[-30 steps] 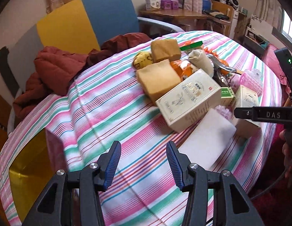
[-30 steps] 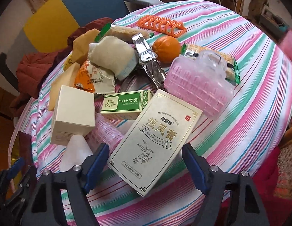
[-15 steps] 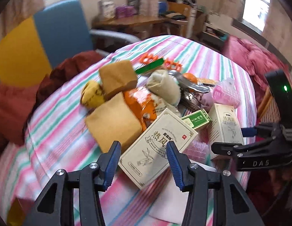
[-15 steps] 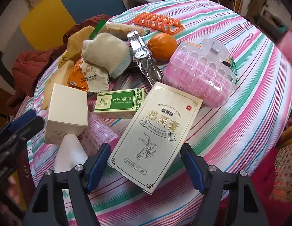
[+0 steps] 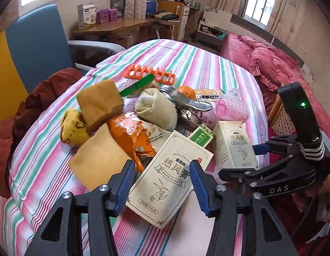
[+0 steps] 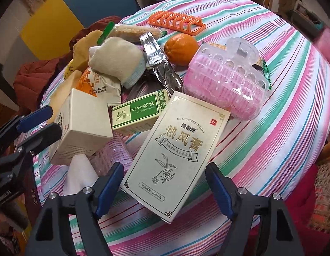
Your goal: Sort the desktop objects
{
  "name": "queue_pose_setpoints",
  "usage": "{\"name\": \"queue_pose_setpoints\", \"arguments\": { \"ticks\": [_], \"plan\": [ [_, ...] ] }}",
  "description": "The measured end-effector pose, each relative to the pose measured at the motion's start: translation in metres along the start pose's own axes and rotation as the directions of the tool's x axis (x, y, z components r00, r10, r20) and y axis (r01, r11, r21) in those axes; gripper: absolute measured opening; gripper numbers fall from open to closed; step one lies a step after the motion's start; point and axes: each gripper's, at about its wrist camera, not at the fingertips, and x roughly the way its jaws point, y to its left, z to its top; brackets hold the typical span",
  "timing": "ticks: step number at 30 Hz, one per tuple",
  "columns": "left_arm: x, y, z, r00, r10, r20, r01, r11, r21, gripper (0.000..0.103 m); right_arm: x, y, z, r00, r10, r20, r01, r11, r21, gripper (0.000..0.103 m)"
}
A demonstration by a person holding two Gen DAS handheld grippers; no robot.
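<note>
Cream card printed with gold characters and a hand-and-sprig drawing formed the large flat box [image 5: 171, 177], which in the left wrist view was seen lying at the near edge of the round table [image 5: 207, 64], its striped pink, green and white cloth bunched beneath. The left gripper [image 5: 162, 183] was held open above the box's near end, nothing between its blue pads. A smaller cream box [image 5: 235, 145] was seen just right of it, a green box [image 5: 201, 135] wedged between the two. Behind them were heaped an orange snack packet [image 5: 130, 132], tan sponges [image 5: 100, 102], a rolled sock [image 5: 156, 108] and a pink plastic case [image 5: 232, 108]. The right gripper [image 5: 250, 160] was seen from the side at the table's right edge.

From the right wrist view, the same flat box [image 6: 175, 153] was seen tilted, its upper end propped on the green box [image 6: 139, 113] and close against the pink case [image 6: 224, 83]. The right gripper [image 6: 165, 187] was held wide open, straddling the box's lower end without touching it. An orange [image 6: 180, 48] and an orange rack [image 6: 177, 22] were seen toward the far edge.
</note>
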Motion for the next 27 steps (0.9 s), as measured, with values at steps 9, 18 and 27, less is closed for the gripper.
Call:
{"name": "queue_pose_setpoints", "arguments": {
  "ticks": [9,18,27],
  "plan": [
    [0.001,-0.004,-0.004,0.999,-0.036,-0.010,0.036,0.999,0.009,0.059,-0.001,0.003,-0.010,1.000,0.007,-0.009,-0.007,1.000,0.013,0.081],
    [0.007,-0.028,-0.039,0.986,0.082,-0.142,-0.063,0.989,0.132,0.055,-0.001,0.010,-0.014,1.000,0.011,-0.009,-0.011,1.000,0.021,0.083],
    [-0.014,-0.009,-0.024,0.997,0.077,0.020,-0.078,0.995,0.059,0.059,-0.013,0.006,-0.020,1.000,0.023,-0.017,-0.022,0.999,0.028,0.083]
  ]
}}
